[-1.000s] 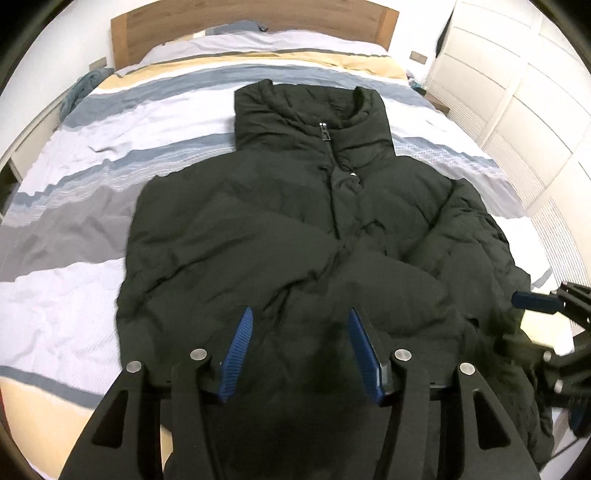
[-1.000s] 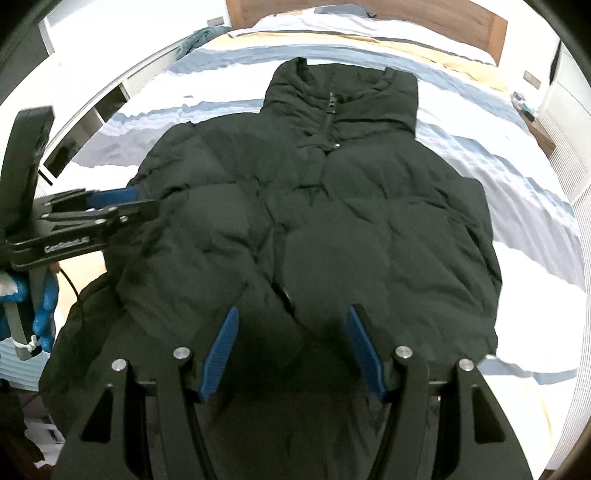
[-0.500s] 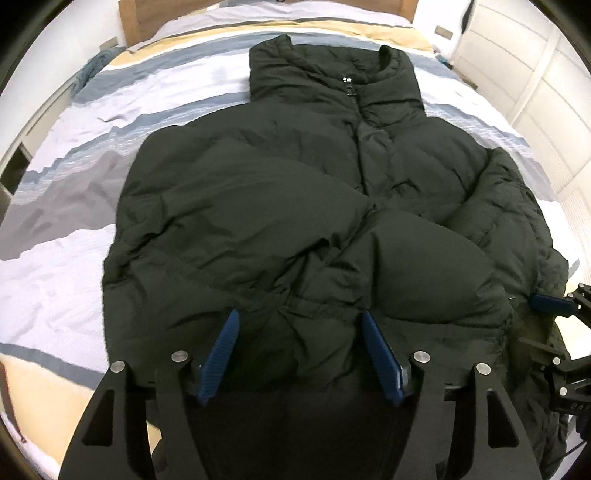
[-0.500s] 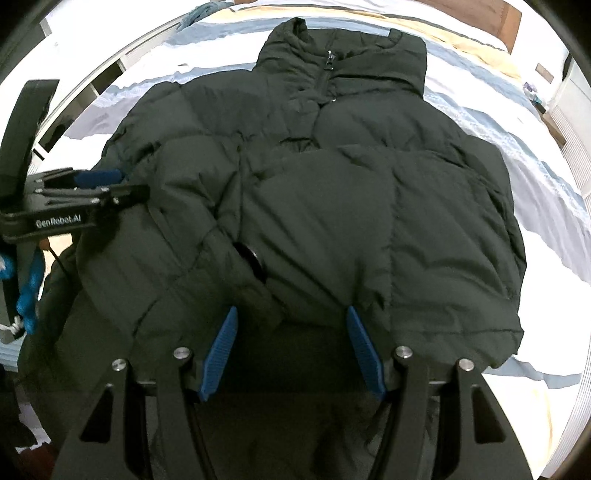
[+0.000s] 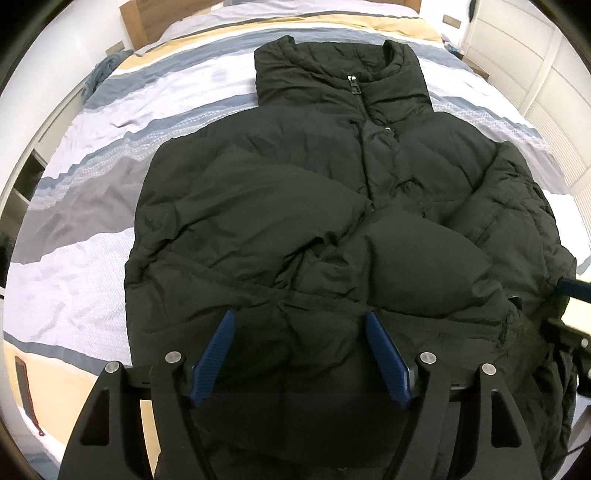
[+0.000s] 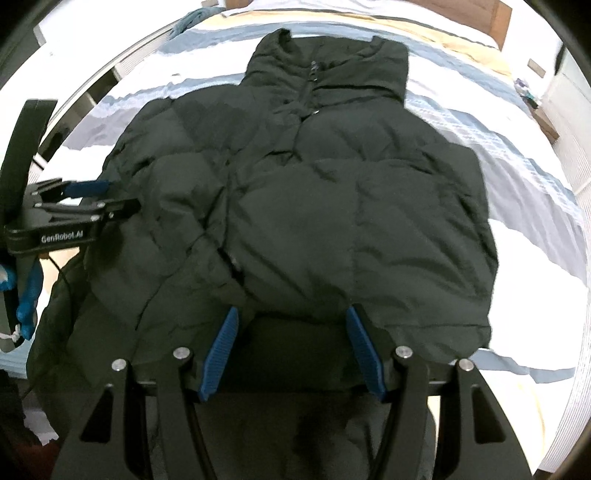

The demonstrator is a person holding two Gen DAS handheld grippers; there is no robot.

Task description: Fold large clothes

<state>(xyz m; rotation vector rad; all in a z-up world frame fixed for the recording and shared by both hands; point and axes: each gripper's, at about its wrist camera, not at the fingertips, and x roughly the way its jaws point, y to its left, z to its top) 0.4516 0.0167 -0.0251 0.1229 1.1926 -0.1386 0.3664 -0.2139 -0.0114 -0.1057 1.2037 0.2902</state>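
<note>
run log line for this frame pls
stage: sleeves folded in | left gripper: opening, nothing gripped | right gripper: open over hem | jacket: flat on bed, zipped

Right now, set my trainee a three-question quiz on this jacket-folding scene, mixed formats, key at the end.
1. True or false: the black puffer jacket lies front up, collar towards the wooden headboard.
2. Multiple choice: what lies under the jacket? A) bare wooden floor B) striped bedding C) a glass table
3. Fill in: the left gripper has blue pads, and its jaws are ______ over the jacket's near edge.

Key:
1. True; the zip faces up and the collar is at the far end.
2. B
3. Opening; the pads stand apart with fabric between them, not pinched. The right gripper also stands open over the near edge.
</note>
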